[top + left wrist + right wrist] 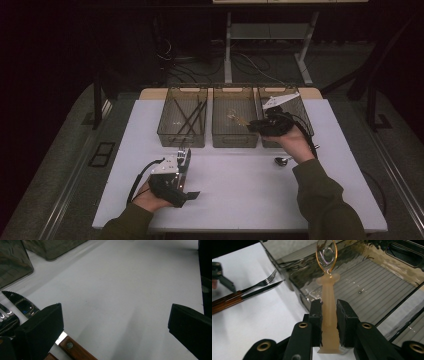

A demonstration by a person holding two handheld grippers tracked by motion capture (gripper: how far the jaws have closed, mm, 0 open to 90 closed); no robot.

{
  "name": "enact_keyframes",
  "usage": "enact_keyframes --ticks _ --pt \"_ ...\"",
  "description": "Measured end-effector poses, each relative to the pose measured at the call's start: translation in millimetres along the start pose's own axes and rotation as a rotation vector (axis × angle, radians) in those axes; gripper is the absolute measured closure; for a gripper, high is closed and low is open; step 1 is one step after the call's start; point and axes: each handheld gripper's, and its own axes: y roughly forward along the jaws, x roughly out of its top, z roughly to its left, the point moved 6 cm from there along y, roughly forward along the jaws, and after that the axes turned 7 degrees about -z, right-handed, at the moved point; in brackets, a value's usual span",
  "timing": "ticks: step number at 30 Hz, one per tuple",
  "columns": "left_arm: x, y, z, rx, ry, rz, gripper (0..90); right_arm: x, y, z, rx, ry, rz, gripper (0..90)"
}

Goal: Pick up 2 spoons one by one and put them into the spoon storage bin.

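Right gripper – we clamp the spoon by its pale handle, bowl over the middle bin | left gripper – jaws apart, nothing held, beside the knife | risk: thin handle pivots in our pads, spoon drops outside the bin rim

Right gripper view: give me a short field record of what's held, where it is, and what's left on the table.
right gripper: shut on translucent amber-handled spoon
spoon position: over the middle smoky plastic bin
left gripper: open, nothing between the jaws, beside the wooden-handled serrated knife
on white table: knife, wooden-handled fork, metal spoon
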Motion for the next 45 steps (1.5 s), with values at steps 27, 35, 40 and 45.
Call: enact_keyframes --ticks 27,35,40,45 --pt "0.9 -0.8 0.3 -0.006 0.008 -0.006 0.0 0.4 54.3 -23.1 -0.071 0.053 0.133 74.6" --pt "1.1 -0.8 -0.1 -0.007 0.005 -0.009 0.0 3.4 54.8 -21.4 -0.085 0.044 0.095 58.6" --pt "1.2 -0.4 -0.2 -0.007 0.0 -0.012 0.0 7.2 46.5 -19.9 -0.073 0.065 0.062 55.2" --pt "1.0 -0.6 -0.3 -0.006 0.0 -0.008 0.0 9.0 32.5 -16.5 -0.067 0.048 0.033 54.4"
